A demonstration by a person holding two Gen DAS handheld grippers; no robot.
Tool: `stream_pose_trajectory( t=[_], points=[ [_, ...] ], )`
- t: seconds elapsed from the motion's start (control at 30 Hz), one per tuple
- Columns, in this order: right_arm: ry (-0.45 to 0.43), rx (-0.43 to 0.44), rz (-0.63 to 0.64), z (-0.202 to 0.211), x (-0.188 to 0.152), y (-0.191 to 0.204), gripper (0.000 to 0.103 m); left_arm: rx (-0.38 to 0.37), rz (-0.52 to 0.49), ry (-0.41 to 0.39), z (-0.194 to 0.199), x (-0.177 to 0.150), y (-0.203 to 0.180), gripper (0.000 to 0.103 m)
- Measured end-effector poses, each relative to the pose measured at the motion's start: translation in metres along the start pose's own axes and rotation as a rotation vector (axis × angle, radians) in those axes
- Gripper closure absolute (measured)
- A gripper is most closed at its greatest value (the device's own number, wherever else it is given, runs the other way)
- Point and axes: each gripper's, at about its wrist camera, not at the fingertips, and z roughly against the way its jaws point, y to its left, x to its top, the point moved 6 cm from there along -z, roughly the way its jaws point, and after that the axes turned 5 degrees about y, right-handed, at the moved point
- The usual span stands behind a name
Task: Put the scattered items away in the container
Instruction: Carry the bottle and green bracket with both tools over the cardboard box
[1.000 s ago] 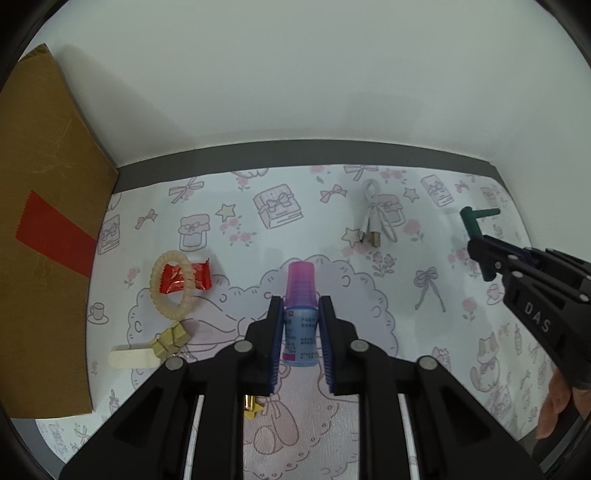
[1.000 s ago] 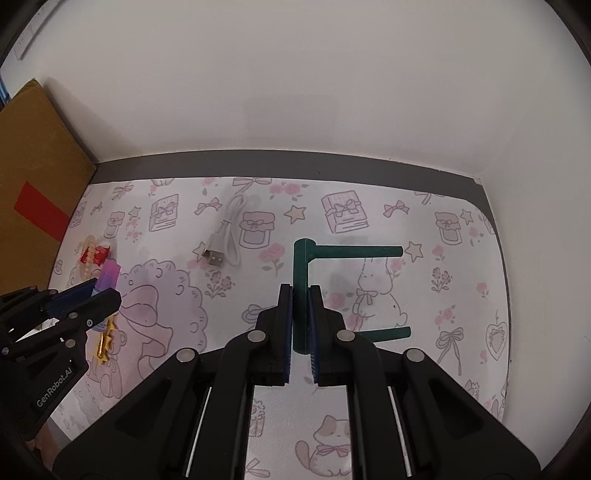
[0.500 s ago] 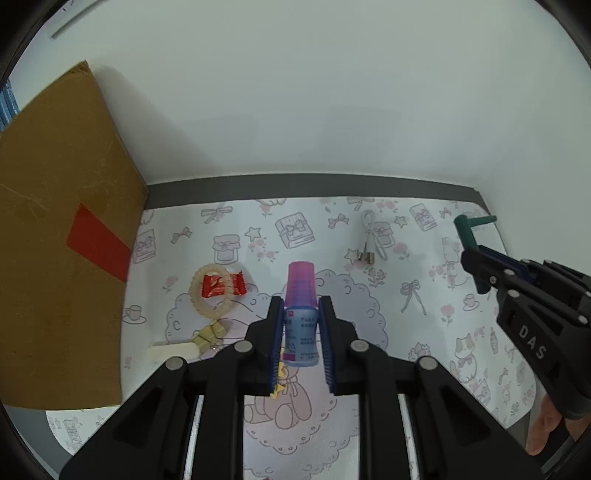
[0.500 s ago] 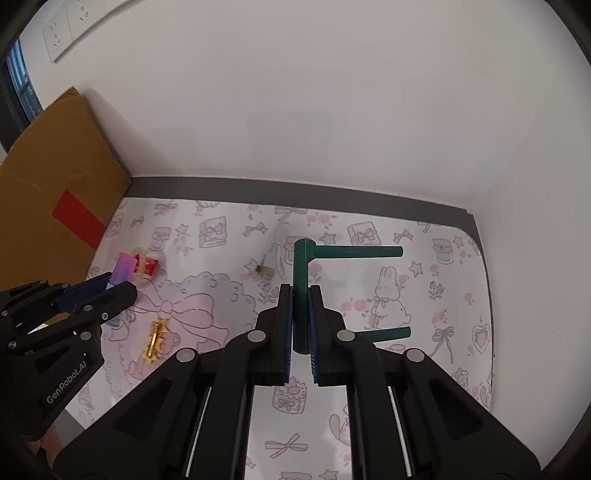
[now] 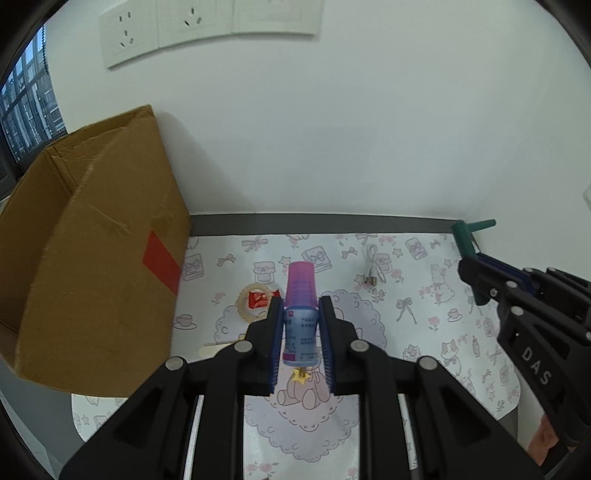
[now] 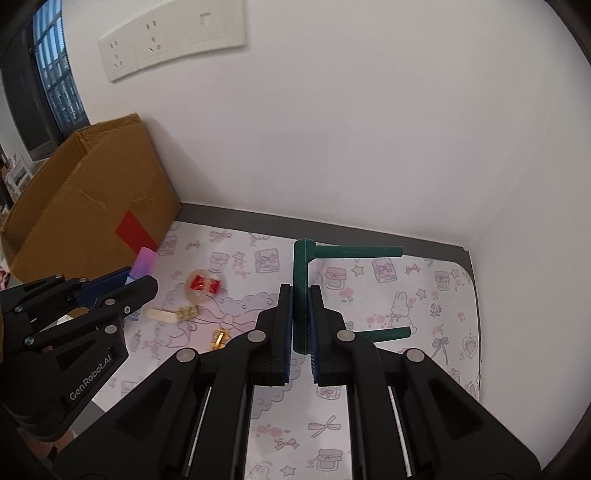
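Below, patterned mat [image 5: 413, 332], white wall [image 5: 332, 129]

A plain white wall [image 5: 369, 140] stood at the back. White plug sockets [image 5: 207, 29] sat on it at 12 o'clock. A window [image 6: 51, 77] with bars showed blue light at 10 o'clock.

It looked like a home room: a white wall socket panel [image 5: 207, 29], a barred window [image 6: 55, 74], a pastel cartoon-print table mat [image 5: 406, 325].
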Motion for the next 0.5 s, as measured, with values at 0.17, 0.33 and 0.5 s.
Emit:
stream_pose_trajectory(
  t=[0.17, 0.33, 0.5],
  points=[
    [-0.022, 0.007, 0.021, 0.022, 0.006, 0.021, 0.095, 0.009, -0.002, -0.011, 0.026, 0.002, 0.011, 0.084],
    [-0.043, 0.010, 0.047, 0.040, 0.013, 0.043, 0.095, 0.019, 0.006, -0.041, 0.052, 0.009, 0.024, 0.084],
    [-0.068, 0.024, 0.072, 0.058, 0.020, 0.066, 0.095, 0.031, 0.032, -0.074, 0.076, 0.015, 0.044, 0.084]
  ],
)
